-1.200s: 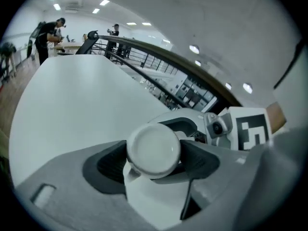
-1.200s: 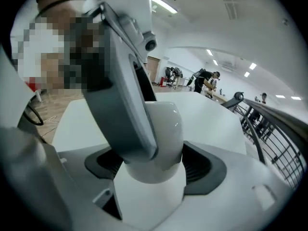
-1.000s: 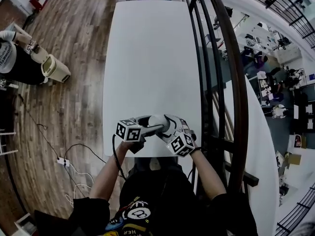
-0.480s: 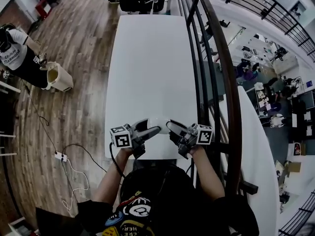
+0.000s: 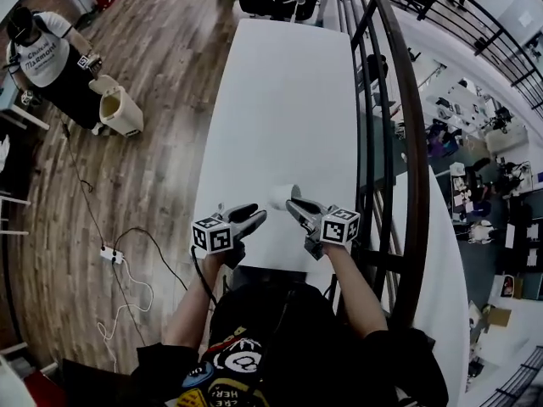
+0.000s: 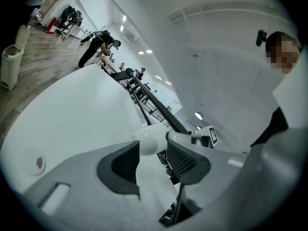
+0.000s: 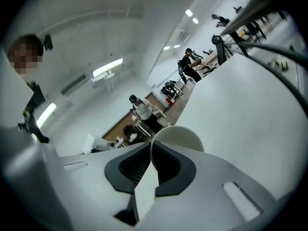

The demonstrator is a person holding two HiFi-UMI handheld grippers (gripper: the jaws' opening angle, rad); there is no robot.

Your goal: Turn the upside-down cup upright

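Mid-turn, the white cup [image 5: 282, 197] is held on its side over the near end of the table [image 5: 280, 100], its wall pinched by the closing right gripper [image 5: 295, 205], while the left gripper [image 5: 254, 214], its jaws closing on nothing, is kept beside it; a roll to mouth-up and a gentle set-down seem called for next.

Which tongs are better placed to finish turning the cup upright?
Right. The right tongs are closing on the rim of the cup, so they have it. The left tongs are closing on nothing; the cup sits beyond their tips.
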